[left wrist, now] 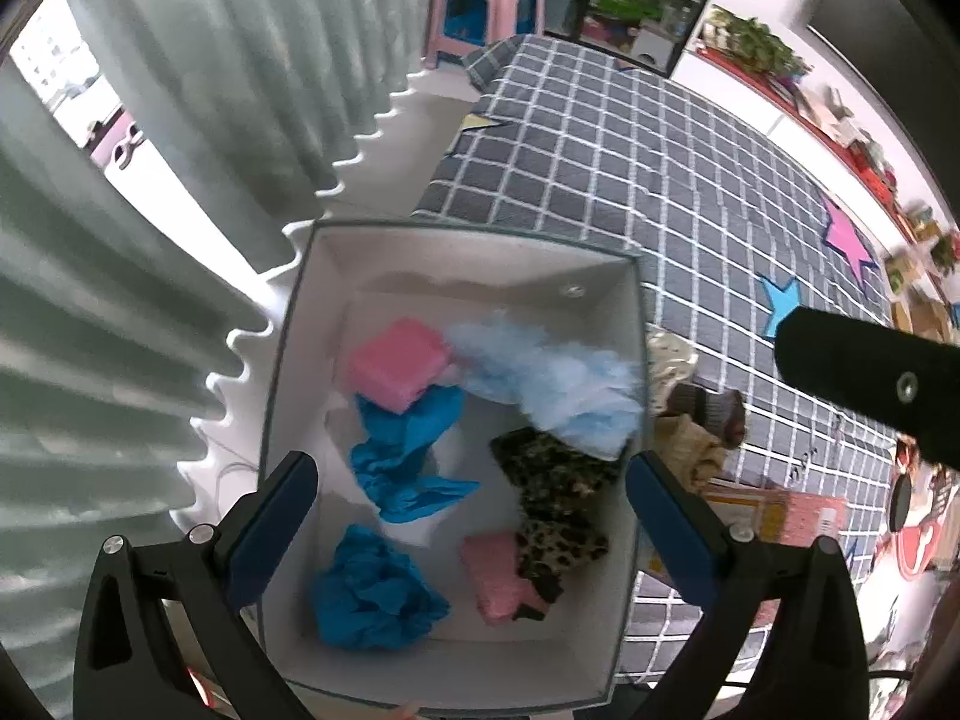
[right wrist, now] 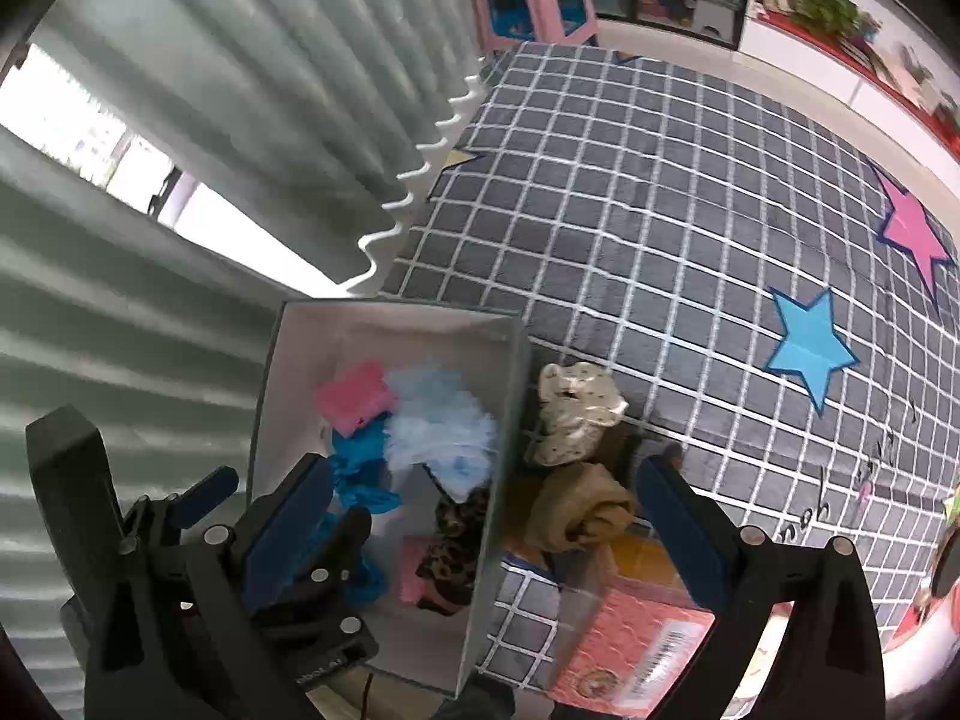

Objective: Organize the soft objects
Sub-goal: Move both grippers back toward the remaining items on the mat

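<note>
A white box (left wrist: 300, 324) stands on the floor and holds soft things: a pink sponge block (left wrist: 399, 369), a pale blue fluffy piece (left wrist: 558, 387) against the right wall, two crumpled blue cloths (left wrist: 396, 468), a leopard-print cloth (left wrist: 555, 501) and a pink pad (left wrist: 495, 576). My left gripper (left wrist: 474, 516) hangs open over the box, holding nothing. My right gripper (right wrist: 486, 534) is open too, straddling the box's right wall (right wrist: 504, 432). Just outside that wall lie a cream dotted cloth (right wrist: 576, 414) and a tan cloth (right wrist: 579, 516). A brown-grey sock (left wrist: 711, 411) lies beside them.
A grey grid rug (right wrist: 660, 210) with star patches covers the floor to the right. Pleated curtains (left wrist: 120, 360) hang close along the left of the box. A pink carton (right wrist: 630, 642) lies near the tan cloth. A pink stool (left wrist: 486, 15) stands at the far end.
</note>
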`<state>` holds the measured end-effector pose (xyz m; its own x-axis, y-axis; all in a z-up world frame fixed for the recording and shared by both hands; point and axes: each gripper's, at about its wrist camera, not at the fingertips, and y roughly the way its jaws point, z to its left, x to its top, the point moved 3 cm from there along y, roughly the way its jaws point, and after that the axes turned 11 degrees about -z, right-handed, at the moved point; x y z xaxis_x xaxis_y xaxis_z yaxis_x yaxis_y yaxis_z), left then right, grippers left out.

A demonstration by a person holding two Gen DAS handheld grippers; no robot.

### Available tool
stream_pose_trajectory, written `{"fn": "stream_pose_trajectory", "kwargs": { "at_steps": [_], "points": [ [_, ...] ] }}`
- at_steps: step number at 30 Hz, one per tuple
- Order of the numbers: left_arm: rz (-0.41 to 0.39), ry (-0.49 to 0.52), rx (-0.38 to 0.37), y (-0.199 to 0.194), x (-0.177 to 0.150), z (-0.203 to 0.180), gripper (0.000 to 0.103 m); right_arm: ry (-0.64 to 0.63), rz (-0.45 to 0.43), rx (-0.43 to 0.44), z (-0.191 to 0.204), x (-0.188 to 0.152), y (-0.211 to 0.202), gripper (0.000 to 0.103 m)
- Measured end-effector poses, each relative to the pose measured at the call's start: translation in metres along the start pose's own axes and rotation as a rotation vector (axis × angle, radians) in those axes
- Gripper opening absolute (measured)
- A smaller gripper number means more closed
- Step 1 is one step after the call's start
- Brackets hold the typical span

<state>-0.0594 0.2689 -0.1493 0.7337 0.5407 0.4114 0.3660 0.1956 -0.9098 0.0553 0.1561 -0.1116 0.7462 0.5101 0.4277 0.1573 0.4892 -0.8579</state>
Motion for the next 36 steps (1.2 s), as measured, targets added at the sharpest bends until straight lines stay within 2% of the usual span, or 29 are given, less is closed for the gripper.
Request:
{"fn": "stream_pose_trajectory", "kwargs": {
  "at_steps": [7, 14, 20, 24, 29, 36],
  "points": [
    [0.024, 0.060, -0.098, -0.011, 0.011, -0.039, 0.103, 0.095, -0.031, -0.019, -0.050, -0.005, -0.031, 0.102],
    [0.081, 0.168, -0.187, -0.010, 0.016, -0.087, 0.103, 0.261, -0.046, -0.067, -0.133, -0.024, -0.058, 0.102],
    [0.177, 0.295, -0.227, 0.010, 0.027, -0.136, 0.103, 0.402, -0.025, -0.101, -0.198, -0.053, -0.062, 0.102],
    [0.287, 0.333, -0.258, 0.038, 0.036, -0.167, 0.103, 0.471, -0.003, -0.112, -0.229, -0.076, -0.058, 0.102],
    [0.394, 0.348, -0.216, 0.080, 0.038, -0.192, 0.103, 0.550, 0.031, -0.095, -0.257, -0.102, -0.047, 0.102],
    [0.519, 0.361, -0.131, 0.134, 0.029, -0.206, 0.103, 0.563, 0.070, -0.055, -0.273, -0.123, -0.027, 0.102]
  ]
}}
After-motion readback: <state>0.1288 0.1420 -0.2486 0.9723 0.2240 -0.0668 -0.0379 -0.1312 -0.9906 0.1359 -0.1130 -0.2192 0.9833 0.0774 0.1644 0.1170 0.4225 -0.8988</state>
